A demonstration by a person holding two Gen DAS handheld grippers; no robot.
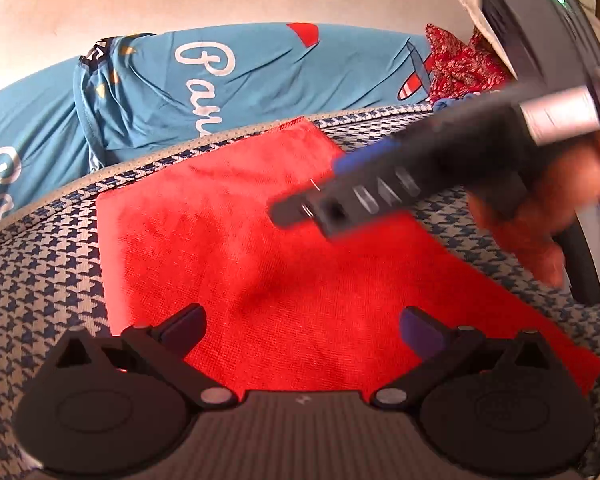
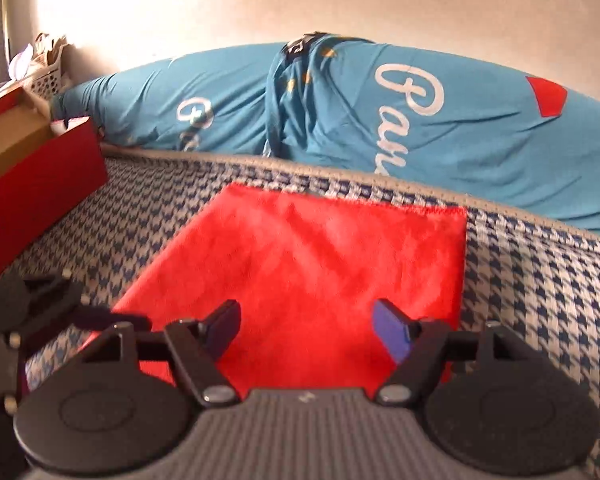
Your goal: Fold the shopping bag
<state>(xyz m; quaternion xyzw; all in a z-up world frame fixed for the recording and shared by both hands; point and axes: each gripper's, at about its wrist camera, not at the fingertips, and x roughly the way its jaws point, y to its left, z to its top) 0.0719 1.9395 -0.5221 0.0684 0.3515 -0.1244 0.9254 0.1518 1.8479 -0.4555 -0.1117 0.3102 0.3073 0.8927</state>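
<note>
The red shopping bag (image 1: 260, 260) (image 2: 320, 252) lies flat as a rectangle on a blue-and-white houndstooth surface (image 1: 40, 280) (image 2: 540, 300). My left gripper (image 1: 302, 316) hovers over the bag's near part, open, with nothing between its purple pads. My right gripper (image 1: 308, 190) comes in from the right, blurred, above the bag's far right part, with a hand (image 1: 540, 220) around its handle. In its own view the right gripper (image 2: 306, 308) stands open over the bag's near edge, its pads apart from the fabric.
A blue cloth with white script (image 1: 160, 92) (image 2: 380, 120) runs along the wall behind the surface. A red open box (image 2: 40, 184) sits at the left, a white basket (image 2: 48, 76) behind it. A red patterned cloth (image 1: 464, 64) lies at the far right.
</note>
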